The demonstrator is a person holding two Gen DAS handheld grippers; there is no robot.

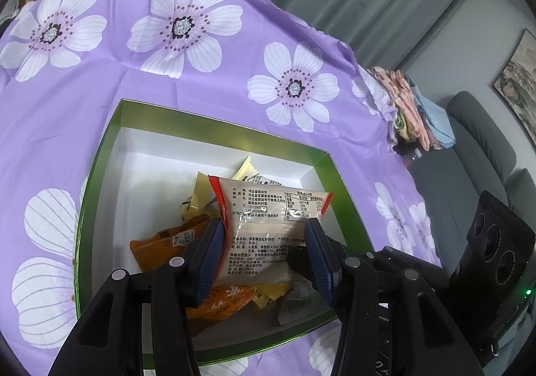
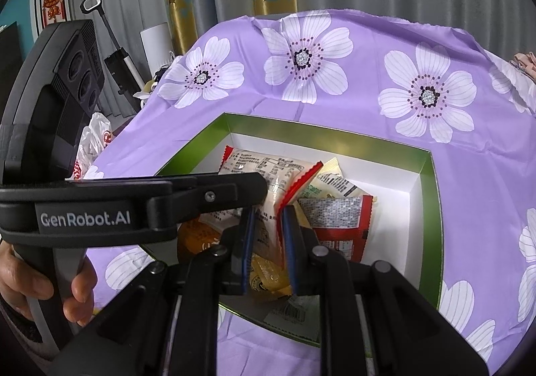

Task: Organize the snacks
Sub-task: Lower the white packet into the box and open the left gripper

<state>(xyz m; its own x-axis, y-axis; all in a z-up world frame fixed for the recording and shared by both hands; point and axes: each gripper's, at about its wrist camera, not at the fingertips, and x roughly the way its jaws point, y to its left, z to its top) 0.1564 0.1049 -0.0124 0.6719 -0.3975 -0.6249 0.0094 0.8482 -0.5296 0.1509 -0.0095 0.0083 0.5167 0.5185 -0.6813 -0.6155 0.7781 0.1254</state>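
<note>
L gripper (image 1: 266, 235): jaws w/ blue pads apart, either side of beige red-edged snack packet (image 1: 268, 228), touching or not: can't tell.
R gripper (image 2: 268, 225): clamped on same packet's edge.
Packet: held above green-rimmed white-lined cardboard box (image 1: 221, 123), mid-box.
Room: bare white floor at box far side.
R view only: red-grey packet (image 2: 338, 225), person's hand (image 2: 43, 289).
Cloth: purple floral tablecloth (image 1: 134, 81).

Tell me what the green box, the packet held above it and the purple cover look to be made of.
Green box: likely cardboard, with glossy green walls and a matte white inside. Pale packet in the left tongs: thin glossy plastic film, showing glare and crimped red ends. Purple cover: thin printed fabric, judging by its creases and raw edge.
</note>
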